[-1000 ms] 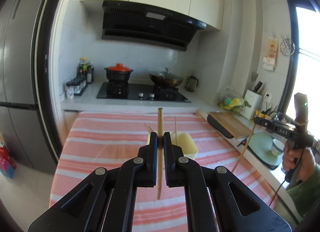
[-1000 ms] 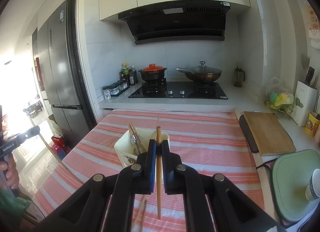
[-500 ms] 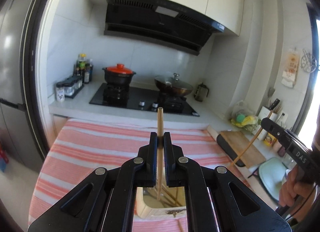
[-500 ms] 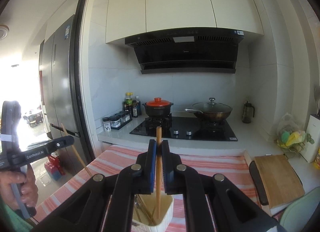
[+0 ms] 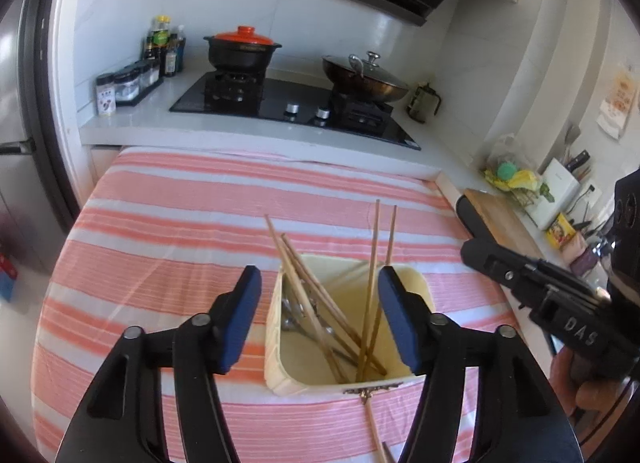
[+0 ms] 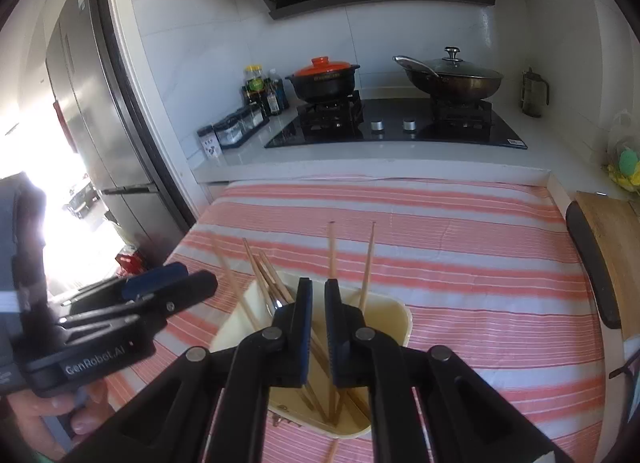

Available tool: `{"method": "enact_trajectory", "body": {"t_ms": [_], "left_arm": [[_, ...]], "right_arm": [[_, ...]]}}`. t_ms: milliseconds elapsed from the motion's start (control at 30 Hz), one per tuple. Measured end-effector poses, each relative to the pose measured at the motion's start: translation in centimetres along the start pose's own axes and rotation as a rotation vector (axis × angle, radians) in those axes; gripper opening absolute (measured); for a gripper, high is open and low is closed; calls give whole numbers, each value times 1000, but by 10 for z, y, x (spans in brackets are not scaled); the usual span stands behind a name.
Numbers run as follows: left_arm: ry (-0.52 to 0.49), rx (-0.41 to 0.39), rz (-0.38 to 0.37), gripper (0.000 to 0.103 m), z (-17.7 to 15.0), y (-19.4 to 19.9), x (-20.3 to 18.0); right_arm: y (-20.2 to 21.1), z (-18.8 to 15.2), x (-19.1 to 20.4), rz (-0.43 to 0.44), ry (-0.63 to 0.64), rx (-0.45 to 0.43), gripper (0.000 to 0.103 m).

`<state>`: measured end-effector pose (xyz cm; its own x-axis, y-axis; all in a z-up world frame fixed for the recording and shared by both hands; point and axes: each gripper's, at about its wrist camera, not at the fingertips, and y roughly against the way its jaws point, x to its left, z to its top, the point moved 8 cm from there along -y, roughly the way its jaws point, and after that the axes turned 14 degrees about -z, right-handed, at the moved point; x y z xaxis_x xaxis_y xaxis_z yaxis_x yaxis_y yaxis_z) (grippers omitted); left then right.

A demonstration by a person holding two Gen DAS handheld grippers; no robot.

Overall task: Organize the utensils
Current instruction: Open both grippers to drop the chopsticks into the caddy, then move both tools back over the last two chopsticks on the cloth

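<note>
The left gripper (image 5: 319, 313) stands wide, its jaws having just been opening, with nothing pressed between the blue pads (image 5: 240, 323); the cream holder (image 5: 276, 347) sits right below and between them, on the striped cloth (image 5: 180, 203). Chopsticks (image 5: 374, 263) lean inside the holder, and this view alone shows metal cutlery (image 5: 294, 313) lying in its bottom and a loose chopstick (image 5: 374, 429) on the cloth just nearer than the holder.

The right gripper (image 6: 318, 327) has a narrow gap, its jaws just beginning to part; one chopstick (image 6: 331, 251) stands in line with that gap, and whether the pads touch it cannot be told. Only the right view shows the left gripper from outside, off to its left and held by a hand (image 6: 52, 411); the left view likewise shows the right gripper's body at its right. Beyond the cloth lies the stove (image 6: 400, 123) with a red-lidded pot (image 6: 325, 77) and a wok (image 6: 452, 77).
</note>
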<state>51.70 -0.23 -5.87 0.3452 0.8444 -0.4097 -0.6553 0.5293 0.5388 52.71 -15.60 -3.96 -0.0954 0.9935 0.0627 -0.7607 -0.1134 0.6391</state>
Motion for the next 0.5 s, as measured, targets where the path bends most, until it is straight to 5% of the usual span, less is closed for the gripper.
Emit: {"method": "enact_trajectory", "body": {"t_ms": [67,100,233,500], "left_arm": [[-37,-4,19,80,-4,23,-1],[-59,0,29,84,-8,34,-1],[-99,75,70,92,-53,68,6],[-65,221,68,92,-213,73,15]], "right_arm": [[27,4,-7,-2,-7,-58,55],[42,3,-10,-5,-2,-93,58],[89,-31,-24,-20,80,-128,58],[120,-208,-63,-190,204,-51,58]]}}
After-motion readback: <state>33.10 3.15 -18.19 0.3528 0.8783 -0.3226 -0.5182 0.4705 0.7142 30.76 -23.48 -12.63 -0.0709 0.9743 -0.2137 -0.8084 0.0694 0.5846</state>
